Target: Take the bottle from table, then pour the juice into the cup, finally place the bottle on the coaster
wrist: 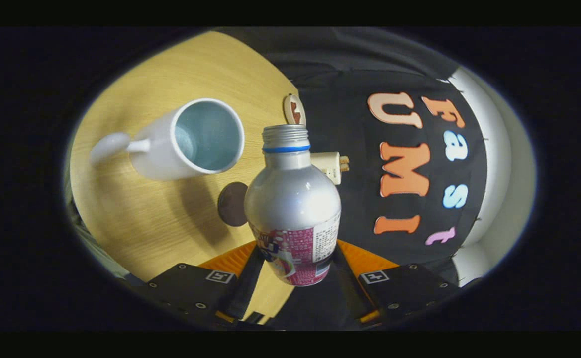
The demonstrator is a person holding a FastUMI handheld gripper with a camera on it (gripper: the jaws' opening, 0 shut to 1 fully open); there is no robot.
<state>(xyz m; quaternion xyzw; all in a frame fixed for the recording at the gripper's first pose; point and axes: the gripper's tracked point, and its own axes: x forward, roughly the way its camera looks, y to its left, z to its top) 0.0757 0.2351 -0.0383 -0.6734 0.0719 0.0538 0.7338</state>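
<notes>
Wooden table tilted in view, its far edge running from 12 o'clock down toward the bottle, booth cloth beyond. Open tabletop at 8 to 9 o'clock of the bottle, bare wood down to the fingers.

Gripper clamped on silver bottle, both fingers pressed against the labelled lower body, one each side. Bottle lifted, held between the fingers, neck pointing ahead, cap off, threaded mouth open, blue ring under the thread.

White mug at 10 o'clock of the bottle, near its neck but apart, mouth open toward camera, inside pale and seemingly empty, handle sticking out at 9 o'clock. Dark round coaster on the table at 9 o'clock of the bottle body, partly hidden behind the bottle.

Small round wooden tag at 12 o'clock just beyond the bottle mouth, near the table edge. Cream block-like item at 2 o'clock, partly behind the bottle shoulder; kind unclear.
</notes>
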